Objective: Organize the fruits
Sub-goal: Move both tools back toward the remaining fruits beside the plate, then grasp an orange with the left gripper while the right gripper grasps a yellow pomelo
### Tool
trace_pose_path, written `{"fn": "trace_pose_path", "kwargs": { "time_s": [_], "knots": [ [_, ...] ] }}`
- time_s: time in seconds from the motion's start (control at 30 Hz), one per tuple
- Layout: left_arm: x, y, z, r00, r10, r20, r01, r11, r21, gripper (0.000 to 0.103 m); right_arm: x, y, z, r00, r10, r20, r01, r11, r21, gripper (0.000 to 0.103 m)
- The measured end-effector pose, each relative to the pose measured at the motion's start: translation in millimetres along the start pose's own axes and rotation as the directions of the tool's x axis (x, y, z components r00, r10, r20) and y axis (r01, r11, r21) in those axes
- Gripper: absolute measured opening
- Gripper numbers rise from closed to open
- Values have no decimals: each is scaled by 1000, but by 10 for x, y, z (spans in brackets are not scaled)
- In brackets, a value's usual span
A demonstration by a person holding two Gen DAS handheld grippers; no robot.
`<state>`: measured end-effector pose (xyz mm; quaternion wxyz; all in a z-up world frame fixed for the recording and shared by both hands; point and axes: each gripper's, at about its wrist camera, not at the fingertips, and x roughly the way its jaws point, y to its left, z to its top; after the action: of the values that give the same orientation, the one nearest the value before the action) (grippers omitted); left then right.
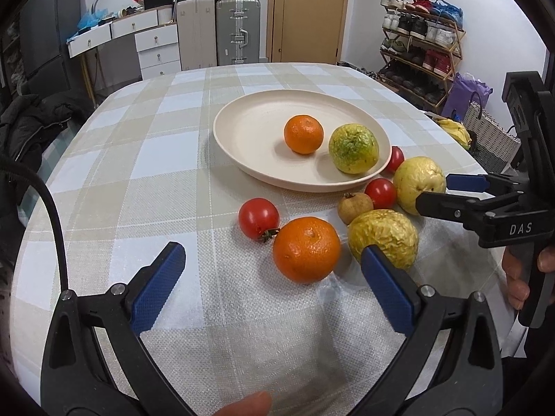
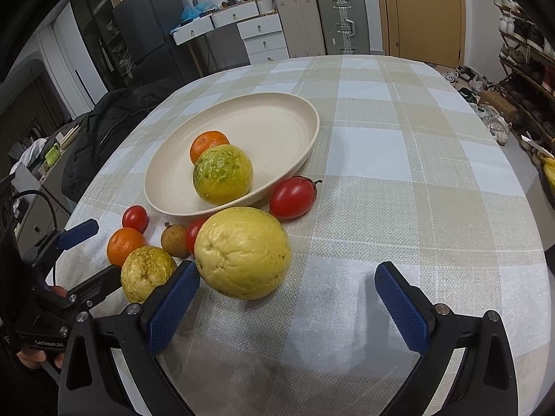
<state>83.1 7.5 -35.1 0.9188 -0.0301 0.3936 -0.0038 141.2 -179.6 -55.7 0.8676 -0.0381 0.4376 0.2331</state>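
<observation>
Closest thing in the left wrist view is the left gripper (image 1: 272, 279), fingers spread wide and gripping nothing, with the loose orange (image 1: 306, 249) sitting right ahead of the gap. Looks lined up for that one, I'd guess, though its right pad already overlaps the wrinkled yellow fruit (image 1: 383, 238) next door, so it could bump that on the way in.

The right gripper (image 2: 288, 286) is also wide open and empty. The big pale yellow fruit (image 2: 242, 252) sits just past its left pad, near the mouth but not properly between the fingers, and I can't tell if the pad is touching it.

Just behind those: a small brown fruit (image 1: 354, 207), and three tomatoes, one near the orange (image 1: 258, 218), one beside the brown fruit (image 1: 380, 193) and one tucked against the plate rim (image 2: 293, 197). All of it is bunched on the checked tablecloth (image 1: 145, 159) beside the plate (image 1: 242, 128), handy for short moves.

Further back, the plate already holds a smaller orange (image 1: 303, 134) and a green-yellow fruit (image 1: 353, 148), close together. So roughly two in, seven left.
</observation>
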Motion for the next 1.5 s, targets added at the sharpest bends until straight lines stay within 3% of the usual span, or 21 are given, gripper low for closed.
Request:
{"fn": "trace_pose_path", "kwargs": {
  "time_s": [0.47, 0.63, 1.13, 1.5],
  "knots": [
    [68, -7, -5, 999, -14, -31, 14, 1000, 5, 87, 3, 86, -27, 997, 71, 9, -71, 997, -4, 101],
    [79, -56, -23, 999, -33, -40, 34, 999, 26, 73, -19, 140, -25, 994, 107, 13, -107, 994, -20, 86],
    [35, -208, -80, 997, -62, -37, 65, 993, 95, 40, -15, 227, -65, 990, 141, 4, -140, 989, -47, 71],
    [-10, -196, -74, 997, -71, -17, 72, 993, 94, 38, 6, 160, -49, 990, 144, -1, -144, 989, -25, 60]
  ]
}}
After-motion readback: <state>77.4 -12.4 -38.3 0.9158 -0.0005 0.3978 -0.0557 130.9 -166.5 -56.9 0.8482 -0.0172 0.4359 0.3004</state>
